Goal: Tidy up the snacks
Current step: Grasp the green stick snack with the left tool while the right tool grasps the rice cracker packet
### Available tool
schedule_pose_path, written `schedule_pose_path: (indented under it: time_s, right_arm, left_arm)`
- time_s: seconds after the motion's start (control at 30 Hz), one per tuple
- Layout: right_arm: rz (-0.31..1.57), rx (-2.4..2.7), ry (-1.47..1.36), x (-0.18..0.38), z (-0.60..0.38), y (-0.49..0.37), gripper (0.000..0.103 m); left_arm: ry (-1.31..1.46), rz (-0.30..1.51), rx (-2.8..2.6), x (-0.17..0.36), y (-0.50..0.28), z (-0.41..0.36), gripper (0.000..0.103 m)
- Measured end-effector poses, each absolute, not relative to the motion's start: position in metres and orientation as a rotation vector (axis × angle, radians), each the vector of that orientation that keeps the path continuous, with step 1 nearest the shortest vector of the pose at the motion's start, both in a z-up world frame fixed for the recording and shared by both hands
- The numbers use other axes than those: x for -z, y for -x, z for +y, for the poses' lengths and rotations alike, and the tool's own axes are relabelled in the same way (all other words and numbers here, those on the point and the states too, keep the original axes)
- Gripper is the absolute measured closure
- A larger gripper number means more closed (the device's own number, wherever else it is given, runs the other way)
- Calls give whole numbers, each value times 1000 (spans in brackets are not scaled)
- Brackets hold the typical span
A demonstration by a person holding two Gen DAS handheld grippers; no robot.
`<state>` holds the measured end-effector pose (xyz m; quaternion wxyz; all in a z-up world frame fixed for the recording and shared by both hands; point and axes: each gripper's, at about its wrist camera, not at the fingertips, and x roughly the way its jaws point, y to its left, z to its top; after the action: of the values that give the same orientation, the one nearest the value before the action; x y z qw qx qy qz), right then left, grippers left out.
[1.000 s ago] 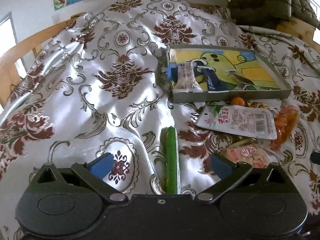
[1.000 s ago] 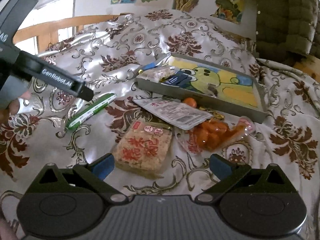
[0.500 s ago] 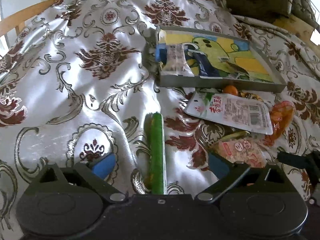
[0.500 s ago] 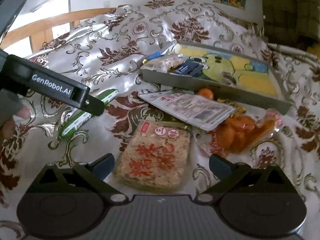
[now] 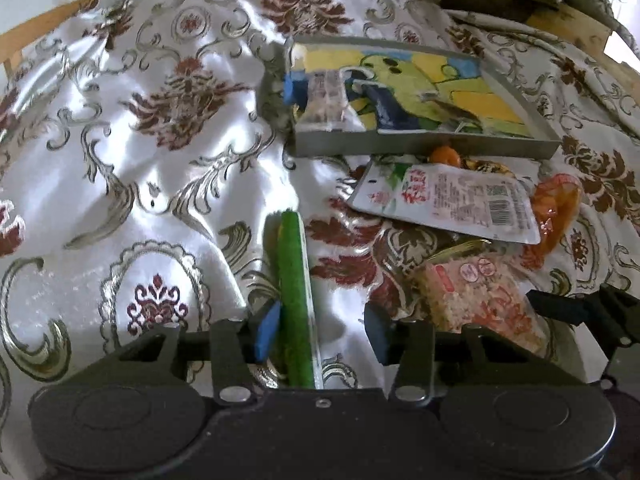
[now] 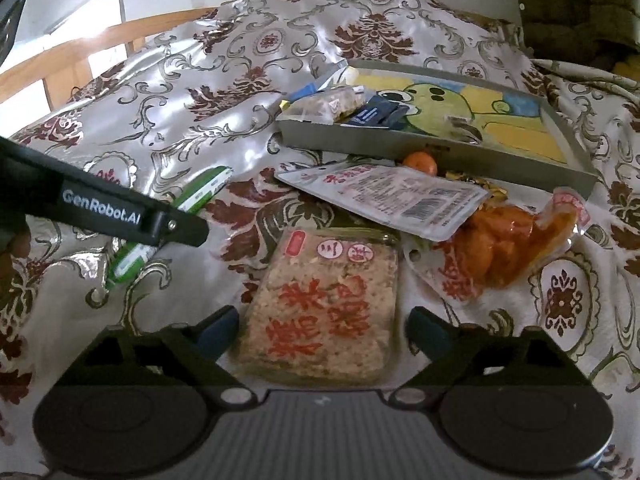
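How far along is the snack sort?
Early. Done: a few packets lie in the tray. In hand: left gripper closing around the green stick pack; right gripper closing around the rice cracker pack. Left: white pouch, orange bag.

Both grippers are black plastic. The left gripper (image 5: 320, 330) has two round, flat housings at its base, thin link bars with silver screws, and fingers with blue pads (image 5: 267, 330). The right gripper (image 6: 322, 328) has the same build, but a grey ribbed panel lies between its round housings. In the right wrist view, the left gripper's side carries white "GenRobot.AI" lettering
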<state>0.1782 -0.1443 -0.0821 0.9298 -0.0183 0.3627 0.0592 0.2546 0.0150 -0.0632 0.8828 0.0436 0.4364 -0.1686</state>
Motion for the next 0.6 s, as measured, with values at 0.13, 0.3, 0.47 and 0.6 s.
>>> schedule_pose_path:
  time_s: [0.13, 0.3, 0.47, 0.6]
  right_arm:
    - [743, -130, 33, 82, -143, -178, 15]
    - [756, -142, 39, 88, -140, -180, 14]
    - [745, -138, 25, 90, -141, -183, 19]
    - [739, -134, 27, 90, -141, -182, 22]
  left_arm:
    - [-70, 920, 347, 66, -258, 17, 56]
    - [-80, 936, 345, 69, -259, 14, 55]
    - [-85, 936, 346, 70, -257, 13, 65]
    - [-70, 940, 354, 71, -258, 15, 77]
